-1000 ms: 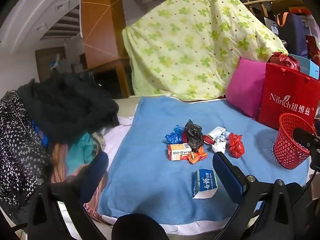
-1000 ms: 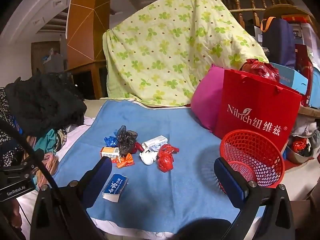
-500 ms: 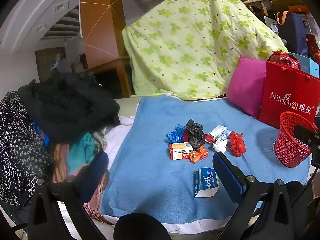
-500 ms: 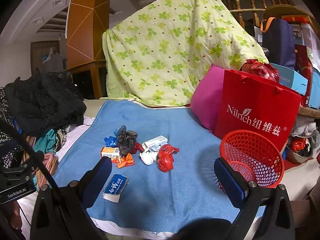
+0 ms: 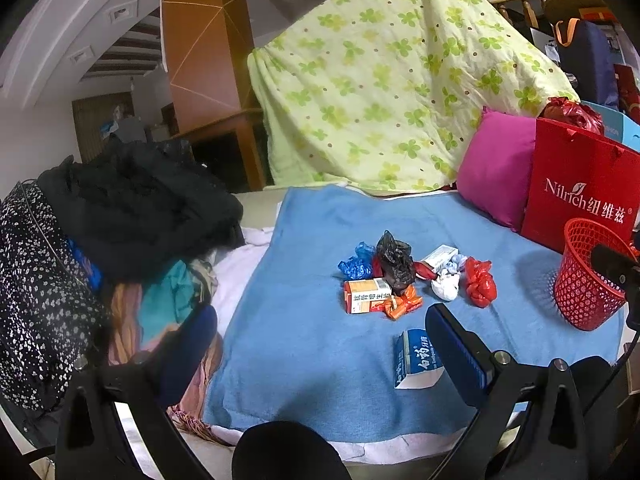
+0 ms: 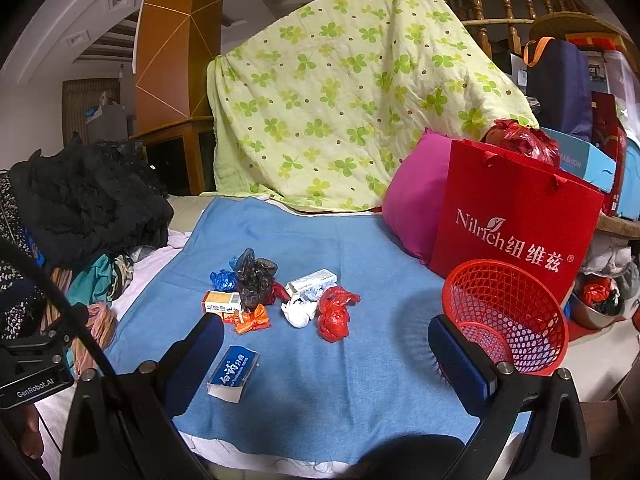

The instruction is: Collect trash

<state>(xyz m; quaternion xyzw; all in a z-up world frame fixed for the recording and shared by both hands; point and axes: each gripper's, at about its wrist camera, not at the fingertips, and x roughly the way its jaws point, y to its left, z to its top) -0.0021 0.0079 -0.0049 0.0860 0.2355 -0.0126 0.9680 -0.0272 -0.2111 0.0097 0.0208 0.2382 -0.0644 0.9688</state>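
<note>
We hold both grippers above the near edge of a blue towel (image 6: 320,380) spread on a bed. The left gripper (image 5: 320,344) has its fingers (image 5: 456,348) spread wide with nothing between them, and the right gripper (image 6: 326,352) is the same, fingers (image 6: 460,364) wide apart and empty.

The trash sits in a loose cluster in the middle of the towel: a crumpled black bag (image 6: 254,276), a blue wrapper (image 6: 222,279) just beside it, an orange-and-white carton (image 6: 222,303) lying flat, an orange wrapper (image 6: 252,320) touching the carton, a white box (image 6: 312,280), a white wad (image 6: 298,312) and a crumpled red bag (image 6: 334,314). A blue-and-white toothpaste box (image 6: 234,372) lies apart from the cluster, nearer to us, close to the right gripper's left finger.

The red mesh basket (image 6: 508,316) stands upright at the towel's right edge; from the right wrist view we see nothing inside it. Just behind it stands a red paper shopping bag (image 6: 516,216), with a red plastic bag (image 6: 520,138) bulging from its top. A pink cushion (image 6: 416,208) leans beside the shopping bag, and a heap of dark clothes (image 5: 132,208) is piled at the left.
</note>
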